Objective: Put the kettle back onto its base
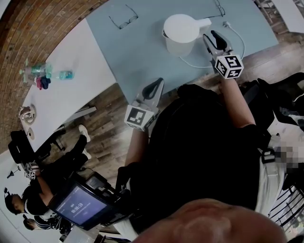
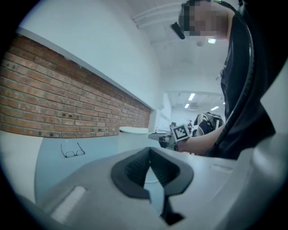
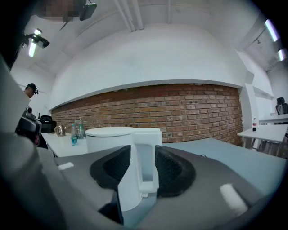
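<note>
What sits beneath the white kettle (image 1: 180, 33) stays hidden from us in the head view. Its body covers the spot where the cord (image 1: 192, 64) reaches its foot. In the right gripper view, the kettle's lower half drops out of our sight behind the right tongs (image 3: 143, 152). In the left gripper view, the left tongs (image 2: 150, 149) leave us little more than its lid. A pair of spectacles (image 1: 218, 6) is cut by the head view's top edge. We cannot read the tablet (image 1: 78, 206) screen, whose print is too small. The bottles (image 1: 40, 73) on the far surface (image 1: 61, 99) are too small for us to make out labels.
</note>
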Action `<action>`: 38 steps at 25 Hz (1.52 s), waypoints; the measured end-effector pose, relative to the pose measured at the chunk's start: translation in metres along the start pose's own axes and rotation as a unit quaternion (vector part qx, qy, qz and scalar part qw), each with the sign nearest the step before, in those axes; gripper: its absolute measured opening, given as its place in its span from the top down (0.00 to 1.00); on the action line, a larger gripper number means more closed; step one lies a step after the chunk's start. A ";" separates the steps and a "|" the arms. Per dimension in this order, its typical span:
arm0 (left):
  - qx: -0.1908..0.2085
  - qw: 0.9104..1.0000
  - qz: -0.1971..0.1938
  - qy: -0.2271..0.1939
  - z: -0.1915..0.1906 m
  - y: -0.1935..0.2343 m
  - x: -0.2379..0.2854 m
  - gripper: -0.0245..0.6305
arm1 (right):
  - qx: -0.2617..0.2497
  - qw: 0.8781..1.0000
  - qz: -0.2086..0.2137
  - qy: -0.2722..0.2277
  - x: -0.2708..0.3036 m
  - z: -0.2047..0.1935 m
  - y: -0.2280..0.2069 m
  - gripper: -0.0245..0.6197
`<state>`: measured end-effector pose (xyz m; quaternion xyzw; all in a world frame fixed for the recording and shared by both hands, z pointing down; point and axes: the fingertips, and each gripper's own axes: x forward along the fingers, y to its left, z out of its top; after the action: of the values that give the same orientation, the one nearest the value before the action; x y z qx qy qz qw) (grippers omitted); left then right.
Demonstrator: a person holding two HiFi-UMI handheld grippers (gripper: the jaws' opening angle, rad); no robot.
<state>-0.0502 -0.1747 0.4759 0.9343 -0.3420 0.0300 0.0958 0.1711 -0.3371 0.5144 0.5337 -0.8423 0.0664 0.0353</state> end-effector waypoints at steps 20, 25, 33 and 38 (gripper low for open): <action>0.008 0.996 0.093 -0.010 -0.012 -0.008 -0.065 0.96 | -0.052 0.979 0.186 -0.058 -0.008 0.042 0.136 0.88; 0.002 0.992 0.126 -0.013 -0.004 -0.007 -0.097 0.96 | -0.043 0.965 0.253 -0.058 -0.009 0.050 0.197 0.91; -0.002 0.987 0.161 -0.013 -0.010 -0.013 -0.130 0.96 | -0.035 0.921 0.387 -0.042 -0.032 0.035 0.293 0.96; -0.008 0.983 0.182 -0.017 -0.016 -0.015 -0.151 0.96 | -0.040 0.901 0.431 -0.023 -0.048 0.013 0.330 0.96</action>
<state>-0.1558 -0.0652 0.4709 0.8562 -0.5079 0.0278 0.0905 -0.1066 -0.1571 0.4710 0.1183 -0.9925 0.0290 0.0049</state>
